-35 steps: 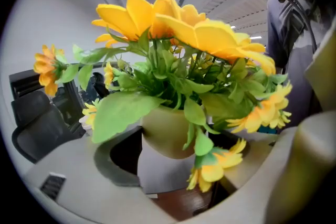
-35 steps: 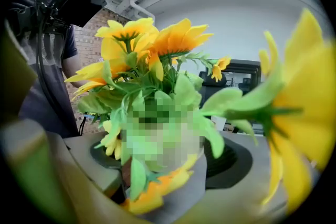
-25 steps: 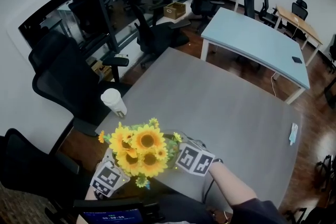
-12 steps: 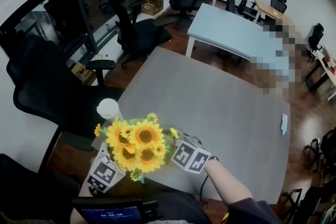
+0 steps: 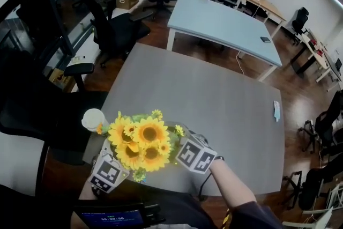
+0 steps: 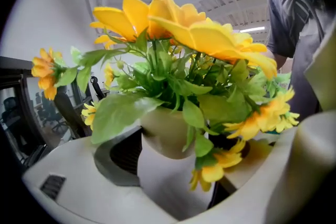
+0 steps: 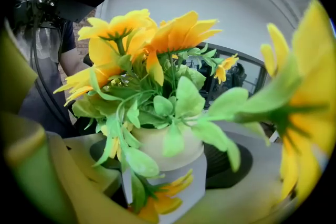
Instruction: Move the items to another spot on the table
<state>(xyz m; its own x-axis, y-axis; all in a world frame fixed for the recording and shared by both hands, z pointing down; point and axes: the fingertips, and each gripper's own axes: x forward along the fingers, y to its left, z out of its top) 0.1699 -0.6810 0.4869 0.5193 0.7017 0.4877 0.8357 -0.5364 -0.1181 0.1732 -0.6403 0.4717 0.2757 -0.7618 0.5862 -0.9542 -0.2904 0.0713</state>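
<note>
The pot of sunflowers point(image 5: 142, 142) is at the worktop's point(image 5: 214, 99) near left corner, close to the near edge. The left tongs point(image 5: 111, 173) reach in from its left and the right tongs point(image 5: 195, 155) from its right. In both gripper views the pot stands between the jaws, which lie against its sides. A cup point(image 5: 92, 119) stands at the left edge, just beside the flowers and slightly behind them. A small flat item point(image 5: 276, 110) lies at the right edge, well apart from the pot. Behind the worktop's far edge stands a second table point(image 5: 220, 24), with a phone point(image 5: 265, 39) on its right end. Office chairs point(image 5: 115, 29) stand beyond the worktop's left edge.
</note>
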